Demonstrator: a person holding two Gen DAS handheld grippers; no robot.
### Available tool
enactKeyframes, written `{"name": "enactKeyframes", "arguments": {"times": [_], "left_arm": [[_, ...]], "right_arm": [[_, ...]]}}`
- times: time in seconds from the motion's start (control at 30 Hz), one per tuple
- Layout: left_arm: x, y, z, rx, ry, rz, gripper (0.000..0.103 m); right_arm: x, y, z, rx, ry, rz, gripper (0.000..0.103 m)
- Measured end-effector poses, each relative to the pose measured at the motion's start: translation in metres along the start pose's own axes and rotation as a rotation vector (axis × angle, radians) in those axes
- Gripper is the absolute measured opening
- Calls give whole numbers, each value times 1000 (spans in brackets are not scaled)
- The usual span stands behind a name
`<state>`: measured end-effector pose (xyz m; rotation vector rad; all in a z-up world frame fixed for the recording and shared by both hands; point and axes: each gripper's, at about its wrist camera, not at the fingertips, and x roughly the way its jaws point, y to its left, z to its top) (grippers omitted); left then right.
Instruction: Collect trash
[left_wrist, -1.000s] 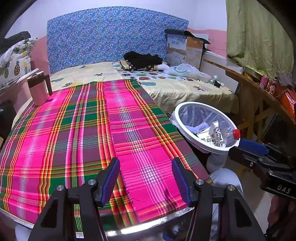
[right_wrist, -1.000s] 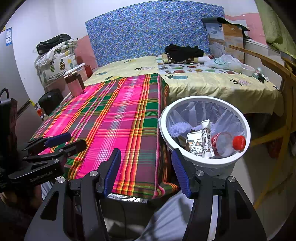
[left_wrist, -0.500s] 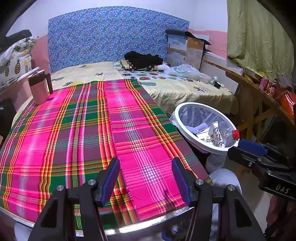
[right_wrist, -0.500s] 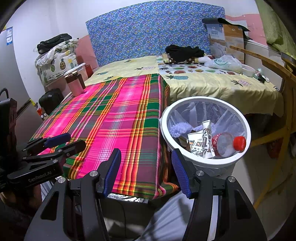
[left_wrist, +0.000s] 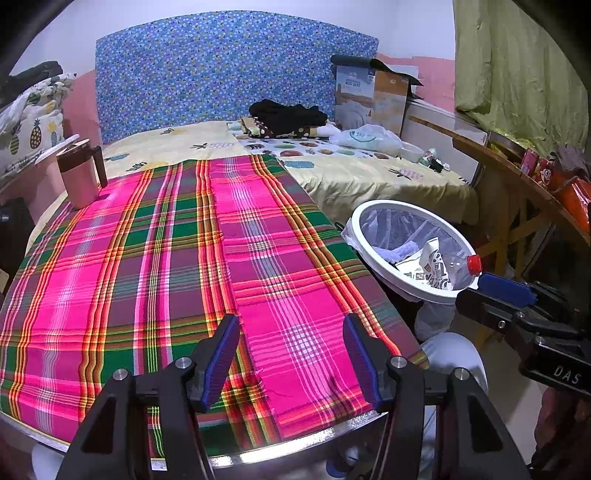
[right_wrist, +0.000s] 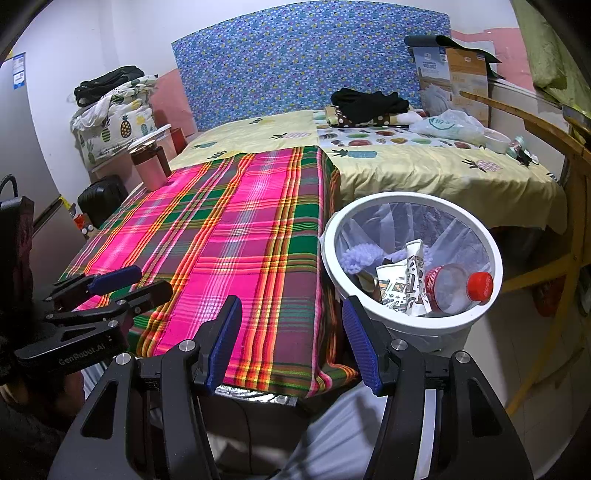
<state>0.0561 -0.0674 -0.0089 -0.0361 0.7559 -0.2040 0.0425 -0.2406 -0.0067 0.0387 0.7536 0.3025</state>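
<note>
Seemingly finished: both grippers, left (left_wrist: 291, 354) and right (right_wrist: 291, 339), gaped empty; 1 red-capped plastic bottle (right_wrist: 456, 286) lay in the white round bin (right_wrist: 406, 325) at 2 o'clock, so only withdrawing steadily remained.

A pink-and-green plaid cloth (left_wrist: 177, 266) covers the bench. At its far left corner stands a pink mug with a dark lid and handle (left_wrist: 79, 173). Beyond lies a bed with a yellow pineapple-print sheet (right_wrist: 424, 170), black clothing (right_wrist: 369, 101) piled near its blue patterned headboard (left_wrist: 229, 70).
</note>
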Motion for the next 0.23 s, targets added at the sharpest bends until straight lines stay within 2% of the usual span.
{"name": "enactKeyframes", "arguments": {"times": [0.23], "left_arm": [[2, 2, -1, -10, 3, 12, 58]], "right_arm": [[1, 2, 0, 0, 1, -1, 58]]}}
